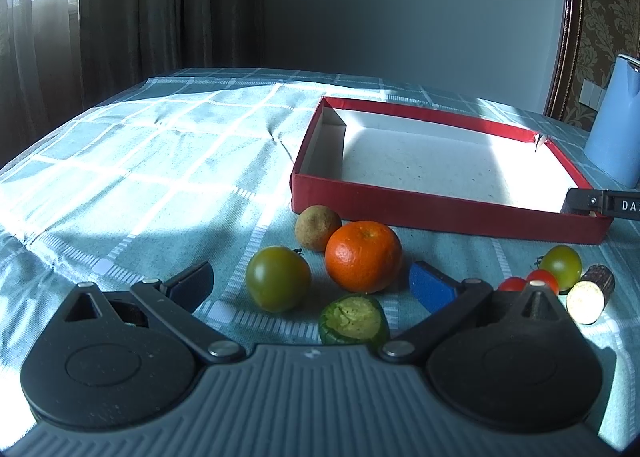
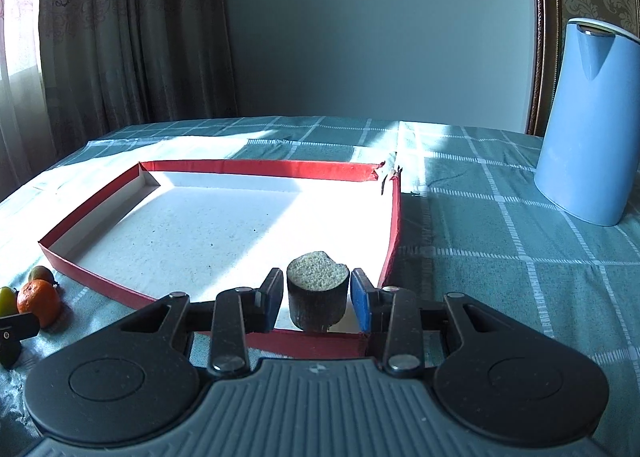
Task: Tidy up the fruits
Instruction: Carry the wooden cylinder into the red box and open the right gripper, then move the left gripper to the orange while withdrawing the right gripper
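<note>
A shallow red cardboard box (image 2: pixel 224 167) with a pale floor was seen on a surface covered by a teal checked tablecloth (image 1: pixel 140 161), with a light blue kettle (image 2: pixel 588 129) standing well apart to its right. In the right wrist view, a short dark-skinned cut piece of fruit (image 2: pixel 318 297), pale cut face up, stood upright in the box's near right corner; the right gripper (image 2: pixel 316 299) had its jaws slightly apart on either side of it, small gaps showing, so nothing was clamped. The piece sat just inside the near wall, so a careless withdrawal could be judged likely to clip it with a pad and tip it or drag it over the low rim. The box's far right corner (image 2: pixel 386 175) was torn, and pieces rolling there might escape. In the left wrist view, the left gripper (image 1: pixel 312 285) was held with jaws wide apart and empty over an orange mandarin (image 1: pixel 363 256), a green tomato (image 1: pixel 278 277), a brown round fruit (image 1: pixel 317 227) and a green cut fruit (image 1: pixel 354 321); round fruit nudged on closing could roll away. Only the letters "DA" (image 1: pixel 629 205) could be read, on the other gripper's finger.
</note>
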A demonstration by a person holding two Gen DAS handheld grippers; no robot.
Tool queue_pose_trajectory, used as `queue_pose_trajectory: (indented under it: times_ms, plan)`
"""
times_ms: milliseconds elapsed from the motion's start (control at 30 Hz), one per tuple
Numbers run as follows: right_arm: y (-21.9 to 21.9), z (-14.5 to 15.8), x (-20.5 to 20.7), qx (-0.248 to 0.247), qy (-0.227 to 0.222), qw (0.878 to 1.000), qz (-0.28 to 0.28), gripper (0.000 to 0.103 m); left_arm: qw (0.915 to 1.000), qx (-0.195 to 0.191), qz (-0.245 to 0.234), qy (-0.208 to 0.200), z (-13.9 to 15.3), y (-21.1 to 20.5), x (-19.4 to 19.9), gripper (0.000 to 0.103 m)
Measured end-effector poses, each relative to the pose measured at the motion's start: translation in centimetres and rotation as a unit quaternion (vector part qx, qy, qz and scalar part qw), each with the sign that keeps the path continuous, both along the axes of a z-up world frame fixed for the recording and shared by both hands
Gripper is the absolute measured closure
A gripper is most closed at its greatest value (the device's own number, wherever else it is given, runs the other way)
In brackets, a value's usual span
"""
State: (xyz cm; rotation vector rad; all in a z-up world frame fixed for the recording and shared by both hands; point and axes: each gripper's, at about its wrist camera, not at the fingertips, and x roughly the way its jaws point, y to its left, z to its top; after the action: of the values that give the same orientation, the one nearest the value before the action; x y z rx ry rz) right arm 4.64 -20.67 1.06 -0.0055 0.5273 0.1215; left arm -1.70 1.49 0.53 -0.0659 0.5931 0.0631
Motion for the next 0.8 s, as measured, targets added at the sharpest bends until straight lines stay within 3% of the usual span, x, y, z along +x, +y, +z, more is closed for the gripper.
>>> queue_pose_trajectory:
  times_ms: [100, 233, 400, 500, 667, 800]
  plan:
    - [0.0, 0.1, -0.5, 0.01, -0.005, 1.0, 0.007, 0.044, 1.0, 0.0, 0.001, 0.001, 0.0, 0.0, 0.1, 0.0]
    - [-0.1, 0.9, -2.8, -0.002, -0.046, 0.999, -0.013, 0.033, 1.0, -0.004, 0.0, 0.0, 0.0, 0.1, 0.0, 0.0]
    - [-2.5, 1.1, -6.3, 0.035, -0.086, 0.995, -0.039, 0.023, 0.9988, -0.032, -0.019, -0.031, 0.6, 1.0, -1.3, 0.0]
    - [-4.0, 0.6, -7.8, 0.052, -0.101, 0.992, -0.055, 0.023, 0.9959, -0.043, -0.046, -0.065, 1.1, 1.7, -3.4, 0.0]
    - [-5.6, 0.0, -7.5, 0.088, -0.089, 0.99, -0.061, 0.023, 0.9949, 0.001, -0.061, -0.08, 0.9, 1.4, -5.7, 0.0]
    - [-5.3, -0.2, -7.6, 0.084, -0.087, 0.991, -0.051, 0.023, 0.9938, 0.01, -0.065, -0.09, 1.4, 1.1, -5.8, 0.002]
